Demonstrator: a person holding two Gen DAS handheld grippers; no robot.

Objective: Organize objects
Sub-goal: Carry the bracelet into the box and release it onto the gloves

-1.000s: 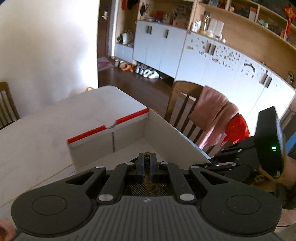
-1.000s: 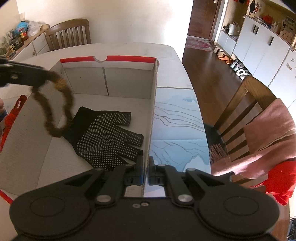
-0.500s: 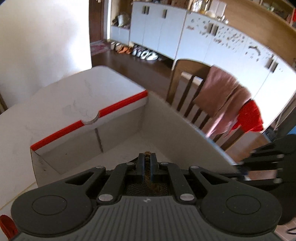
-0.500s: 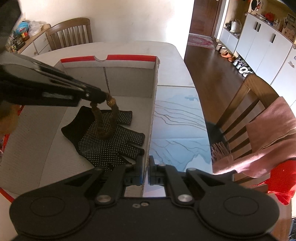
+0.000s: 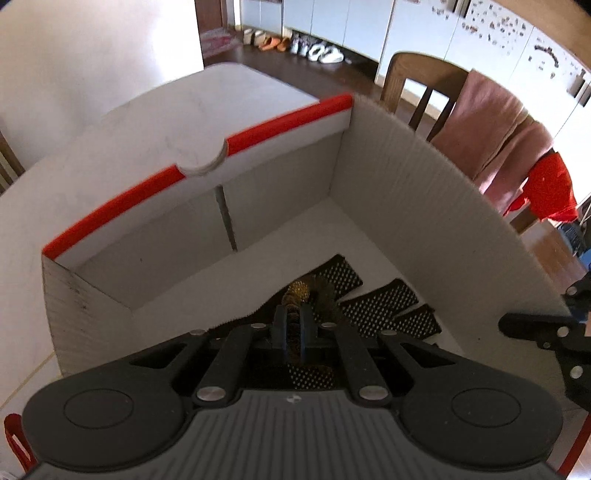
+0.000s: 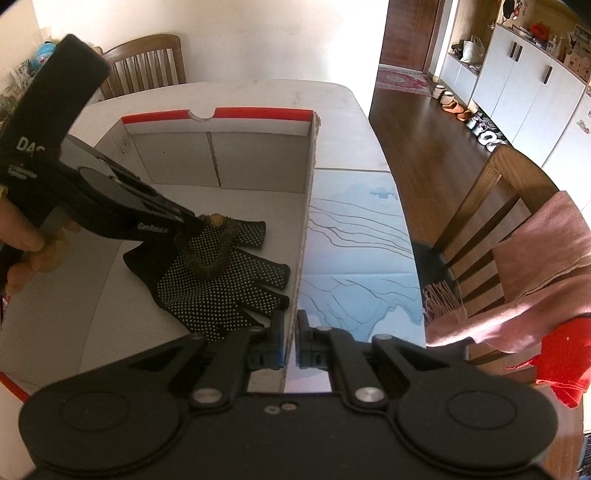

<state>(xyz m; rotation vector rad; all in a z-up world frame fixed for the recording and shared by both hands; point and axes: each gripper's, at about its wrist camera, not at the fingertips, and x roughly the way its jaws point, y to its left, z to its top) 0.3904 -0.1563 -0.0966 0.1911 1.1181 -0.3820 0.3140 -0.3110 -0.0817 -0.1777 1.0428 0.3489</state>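
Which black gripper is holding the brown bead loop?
The left gripper, reaching into the white cardboard box, pinches the brown bead loop; the right gripper clamps the box's wall.

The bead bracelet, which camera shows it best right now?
The right wrist view: the bead bracelet shows as a whole loop, hanging from the left tongs onto the black dotted glove inside the box. The left wrist view shows only a few beads pinched between its own fingers.

Dark brown wooden plank floor (image 6: pixel 417 155) runs past tall white cupboards (image 6: pixel 524 85); a slatted wooden chair (image 6: pixel 147 66) stands at the white table's (image 6: pixel 258 94) far edge, against a pale wall (image 6: pixel 221 33)
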